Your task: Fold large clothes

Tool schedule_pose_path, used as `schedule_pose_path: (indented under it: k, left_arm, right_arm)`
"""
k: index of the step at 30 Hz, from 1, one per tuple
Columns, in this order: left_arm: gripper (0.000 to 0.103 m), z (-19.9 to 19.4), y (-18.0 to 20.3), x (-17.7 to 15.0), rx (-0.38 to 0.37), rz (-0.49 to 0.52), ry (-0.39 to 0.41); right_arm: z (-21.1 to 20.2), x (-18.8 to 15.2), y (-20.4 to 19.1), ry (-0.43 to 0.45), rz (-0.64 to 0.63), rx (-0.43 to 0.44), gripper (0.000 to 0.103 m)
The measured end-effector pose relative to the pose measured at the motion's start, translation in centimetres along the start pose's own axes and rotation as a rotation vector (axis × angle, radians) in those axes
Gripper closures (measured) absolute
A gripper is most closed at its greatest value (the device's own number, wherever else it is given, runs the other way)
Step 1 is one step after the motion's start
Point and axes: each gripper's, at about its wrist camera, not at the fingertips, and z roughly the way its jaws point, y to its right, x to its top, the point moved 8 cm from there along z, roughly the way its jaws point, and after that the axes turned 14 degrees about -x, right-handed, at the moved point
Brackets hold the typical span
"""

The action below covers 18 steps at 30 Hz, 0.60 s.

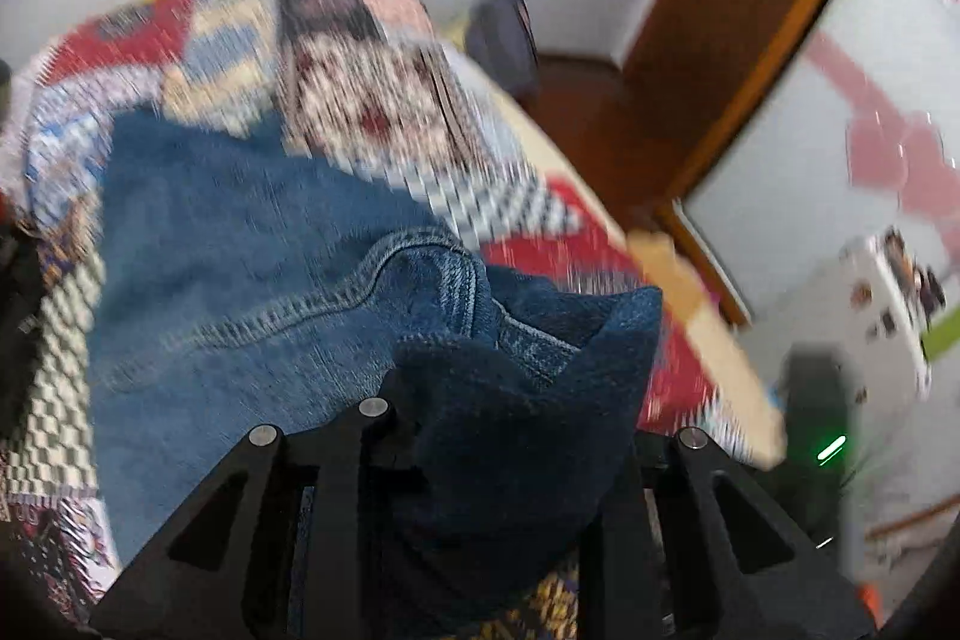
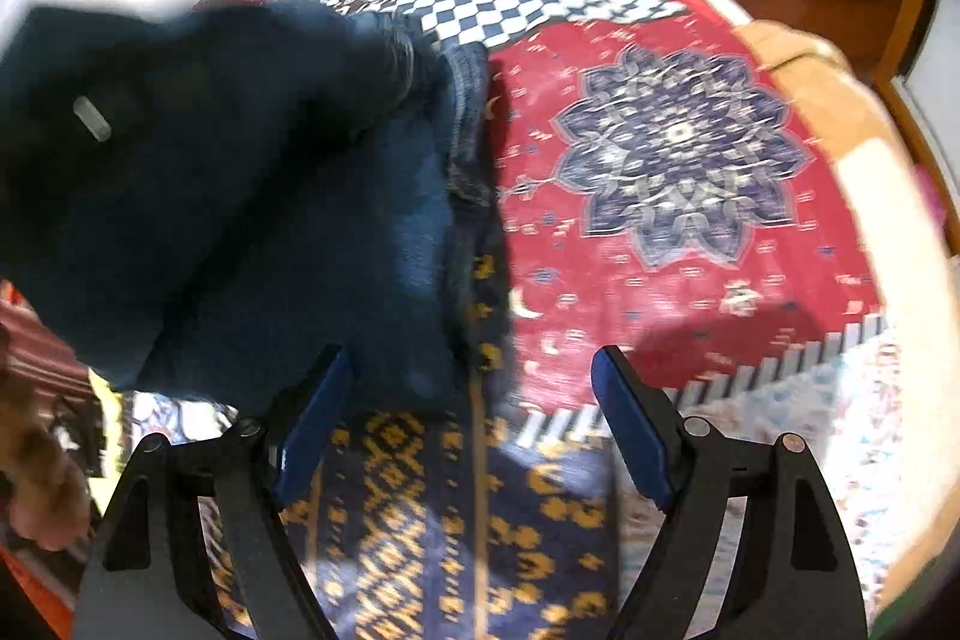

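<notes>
The left claw [image 1: 510, 436] is nearly closed on a bunched fold of the jeans [image 1: 240, 292], the dark denim swelling up between its fingers and hiding the tips. From that pinch the jeans run away to the far left, a stitched seam curving across the lighter blue cloth, and they lie on a patterned bedspread [image 1: 372, 100] of red, checked and diamond patches. The picture from this side is blurred. Past the bed's right edge stand a wooden door frame [image 1: 750, 40] and a white wall.

The right claw [image 2: 474, 436] stands wide open with nothing between its blue-padded fingers [image 2: 636, 436]. It hangs over a dark blue and gold patch of the bedspread [image 2: 450, 520]. The jeans [image 2: 288, 232] lie just beyond and left of it, the near edge of the denim close by the left finger; whether they touch is unclear. A dark, blurred mass of the same cloth rises at the far left. To the right a red patch with a blue star [image 2: 678, 148] spreads out. A hand [image 2: 42, 484] shows at the lower left edge.
</notes>
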Motion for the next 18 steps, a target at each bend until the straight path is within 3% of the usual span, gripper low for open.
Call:
schedule_pose_path:
  k: [6, 9, 11, 13, 18]
  left_arm:
    - [0.078, 0.2, 0.5, -2.7, 0.015, 0.072, -0.063]
    - [0.067, -0.4, 1.5, -3.2, 0.042, 0.117, -0.084]
    - [0.057, -1.1, 2.2, -3.4, 0.019, 0.125, -0.094]
    - [0.049, -2.5, 2.8, -3.3, -0.022, 0.117, -0.077]
    - [0.046, -7.5, 2.7, -2.0, -0.067, 0.088, 0.022]
  right_arm:
    - [-1.2, -0.7, 3.0, 0.028, -0.021, -0.070, 0.024]
    - [-2.1, -1.0, 3.7, 0.034, -0.012, -0.086, 0.024]
    - [-2.8, -1.1, 3.8, 0.052, -0.020, -0.095, 0.024]
    - [-3.6, -0.6, 3.6, 0.072, -0.031, -0.100, 0.024]
    - [-6.1, 0.5, 2.4, 0.142, -0.059, -0.100, 0.024]
